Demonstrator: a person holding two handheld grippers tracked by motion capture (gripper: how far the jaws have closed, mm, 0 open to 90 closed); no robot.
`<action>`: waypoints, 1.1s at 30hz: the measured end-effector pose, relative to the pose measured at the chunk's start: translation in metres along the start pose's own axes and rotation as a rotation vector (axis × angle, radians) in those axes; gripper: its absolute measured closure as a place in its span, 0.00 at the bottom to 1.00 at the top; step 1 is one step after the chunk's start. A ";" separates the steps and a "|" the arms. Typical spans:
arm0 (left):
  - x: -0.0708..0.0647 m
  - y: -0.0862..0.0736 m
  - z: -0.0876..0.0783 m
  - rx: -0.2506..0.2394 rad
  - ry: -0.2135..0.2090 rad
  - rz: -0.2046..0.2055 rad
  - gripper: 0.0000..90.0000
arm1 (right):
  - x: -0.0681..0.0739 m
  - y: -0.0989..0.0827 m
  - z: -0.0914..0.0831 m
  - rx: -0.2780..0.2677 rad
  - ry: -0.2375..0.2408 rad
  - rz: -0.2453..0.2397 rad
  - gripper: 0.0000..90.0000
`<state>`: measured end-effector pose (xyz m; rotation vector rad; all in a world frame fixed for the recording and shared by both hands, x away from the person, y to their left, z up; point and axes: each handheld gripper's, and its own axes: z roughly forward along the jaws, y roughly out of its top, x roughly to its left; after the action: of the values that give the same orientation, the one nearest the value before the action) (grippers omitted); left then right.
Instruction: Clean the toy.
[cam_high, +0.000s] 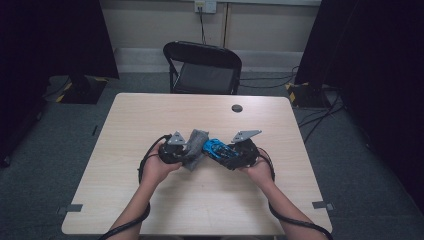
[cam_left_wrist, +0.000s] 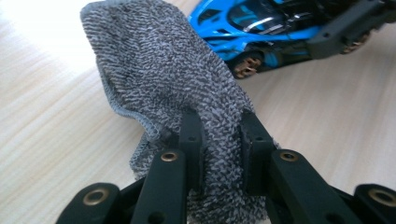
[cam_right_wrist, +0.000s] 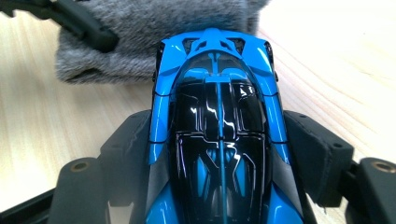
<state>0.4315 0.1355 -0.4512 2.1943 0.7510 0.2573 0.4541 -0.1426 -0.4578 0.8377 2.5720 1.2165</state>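
Observation:
A grey terry cloth (cam_left_wrist: 159, 70) is pinched between the jaws of my left gripper (cam_left_wrist: 220, 140), which is shut on a fold of it. In the high view the cloth (cam_high: 196, 141) hangs from the left gripper (cam_high: 181, 150) near the table's middle. My right gripper (cam_right_wrist: 219, 154) is shut on a blue and black toy car (cam_right_wrist: 217, 121), with its jaws pressed on both sides of the body. The car (cam_high: 216, 148) points its nose at the cloth, and the two nearly touch. In the left gripper view the car (cam_left_wrist: 261, 28) sits just beyond the cloth.
The wooden table (cam_high: 165, 205) carries a round dark cable port (cam_high: 237, 108) near its far edge. A black folding chair (cam_high: 202, 67) stands behind the table. Dark curtains flank both sides, and cables lie on the floor at the right.

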 end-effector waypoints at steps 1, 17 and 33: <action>-0.001 -0.001 0.000 -0.004 -0.007 -0.003 0.83 | 0.000 0.000 0.000 0.000 -0.003 0.002 0.31; 0.011 -0.021 -0.030 0.023 0.076 -0.055 0.83 | -0.007 -0.002 -0.003 -0.015 -0.002 0.026 0.31; 0.021 0.027 -0.001 -0.001 0.074 0.007 0.82 | 0.013 0.006 -0.001 -0.020 0.049 -0.030 0.31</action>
<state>0.4593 0.1347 -0.4319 2.1968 0.7836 0.3436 0.4454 -0.1329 -0.4519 0.7714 2.5958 1.2674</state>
